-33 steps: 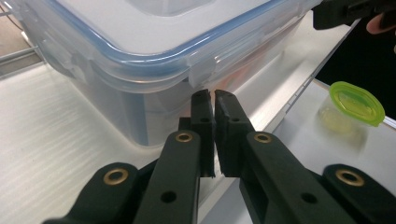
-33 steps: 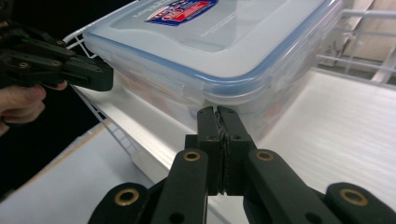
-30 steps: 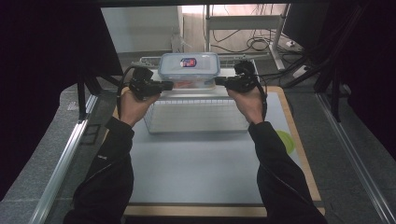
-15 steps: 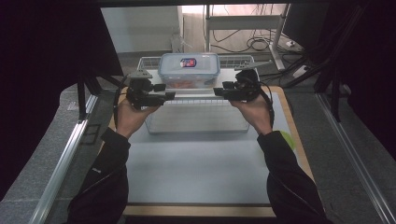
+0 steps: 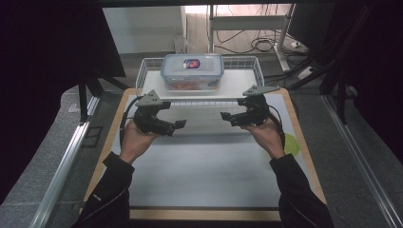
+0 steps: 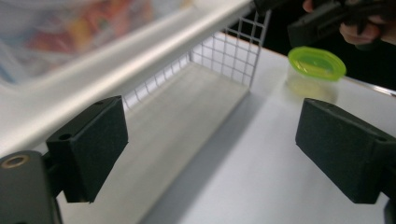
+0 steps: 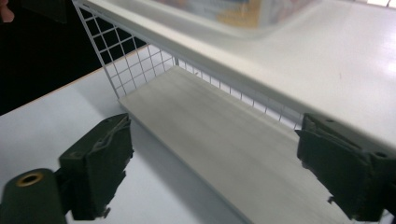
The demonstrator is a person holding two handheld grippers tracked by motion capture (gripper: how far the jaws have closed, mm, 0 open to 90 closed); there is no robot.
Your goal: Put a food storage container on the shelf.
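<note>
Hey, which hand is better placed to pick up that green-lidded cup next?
Right. The green-lidded cup sits on the table just beside the right hand's wrist, while the left gripper is across the table from it. The right gripper is open with nothing between its jaws, so probably ready.

You work in a lab or test room: dark curtains (image 5: 52,71), loose cables (image 5: 256,45) on the floor, a metal frame (image 5: 247,19) behind the table (image 5: 204,180).

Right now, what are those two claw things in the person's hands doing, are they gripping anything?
Left gripper: open, jaws have just been opening, nothing between them.
Right gripper: open, jaws have just been opening, nothing between them.
</note>
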